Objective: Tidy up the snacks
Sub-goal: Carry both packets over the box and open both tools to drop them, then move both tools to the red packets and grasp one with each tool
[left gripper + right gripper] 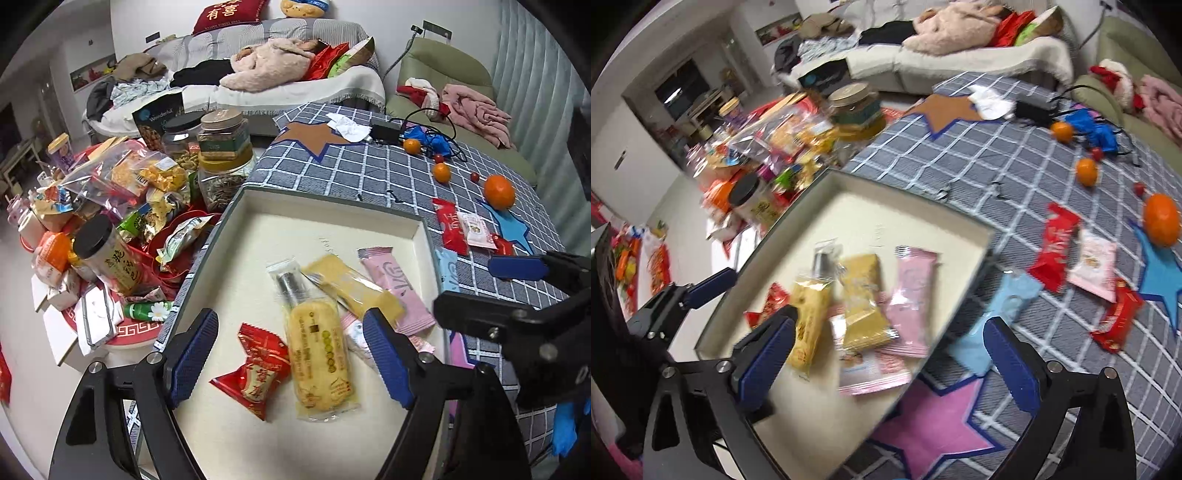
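Observation:
A shallow cream box (325, 201) with a grey rim lies on a checked blanket. Inside it lie a red packet (255, 373), a yellow cake packet (317, 354), a yellow wafer packet (351, 284) and a pink packet (395, 288). My left gripper (290, 360) hovers open over the red and cake packets, its pads clear of both. My right gripper (888, 363) stands open above the box's near right corner, over a pink-white packet (875, 369). On the blanket to the right lie a light blue packet (1008, 306), red packets (1054, 251) and a white-pink packet (1093, 266).
A heap of jars (221, 140) and bagged snacks (122, 173) crowds the low table left of the box. Oranges (498, 192), a black cable (424, 122) and a crumpled tissue (349, 127) lie on the far blanket. A person lies on the sofa (295, 92) behind.

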`<action>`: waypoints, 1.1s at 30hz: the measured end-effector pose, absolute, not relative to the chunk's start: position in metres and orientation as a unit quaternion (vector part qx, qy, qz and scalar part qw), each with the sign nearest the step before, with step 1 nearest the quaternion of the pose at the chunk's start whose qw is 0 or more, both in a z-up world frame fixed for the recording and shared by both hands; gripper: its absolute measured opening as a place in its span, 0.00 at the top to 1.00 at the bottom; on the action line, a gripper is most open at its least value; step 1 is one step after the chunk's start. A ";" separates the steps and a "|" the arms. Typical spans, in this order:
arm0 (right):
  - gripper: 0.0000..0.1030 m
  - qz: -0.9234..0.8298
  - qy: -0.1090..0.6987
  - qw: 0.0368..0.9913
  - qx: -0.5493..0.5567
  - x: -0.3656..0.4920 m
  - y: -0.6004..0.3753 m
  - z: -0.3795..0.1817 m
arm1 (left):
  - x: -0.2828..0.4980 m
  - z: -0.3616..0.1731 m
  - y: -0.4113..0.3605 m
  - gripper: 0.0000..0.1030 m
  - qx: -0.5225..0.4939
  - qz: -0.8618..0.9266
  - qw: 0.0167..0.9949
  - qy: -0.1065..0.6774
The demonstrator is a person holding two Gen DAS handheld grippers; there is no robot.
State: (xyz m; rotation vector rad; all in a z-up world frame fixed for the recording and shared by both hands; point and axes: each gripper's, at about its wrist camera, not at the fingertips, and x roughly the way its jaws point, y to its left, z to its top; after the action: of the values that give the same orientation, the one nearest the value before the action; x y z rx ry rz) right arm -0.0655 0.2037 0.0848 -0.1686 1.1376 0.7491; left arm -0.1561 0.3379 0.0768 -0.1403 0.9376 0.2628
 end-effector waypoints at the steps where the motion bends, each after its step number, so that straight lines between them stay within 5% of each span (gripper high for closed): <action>1: 0.01 0.337 0.526 0.777 -0.076 -0.062 0.194 0.084 | -0.155 0.078 0.334 0.19 -0.066 0.123 0.882 0.451; 20: 0.01 0.156 0.559 0.815 0.005 0.016 0.045 0.036 | -0.034 0.090 0.222 0.19 -0.038 0.017 0.872 0.489; 33: 0.01 0.163 0.532 0.830 -0.040 0.048 0.054 0.014 | 0.066 0.019 0.199 0.19 -0.019 0.032 0.829 0.558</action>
State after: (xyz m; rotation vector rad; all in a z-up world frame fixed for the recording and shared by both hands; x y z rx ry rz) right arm 0.0476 0.0538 0.0142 -0.0853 1.1283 0.3461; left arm 0.0661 0.1993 0.0189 -0.0410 1.1839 0.0688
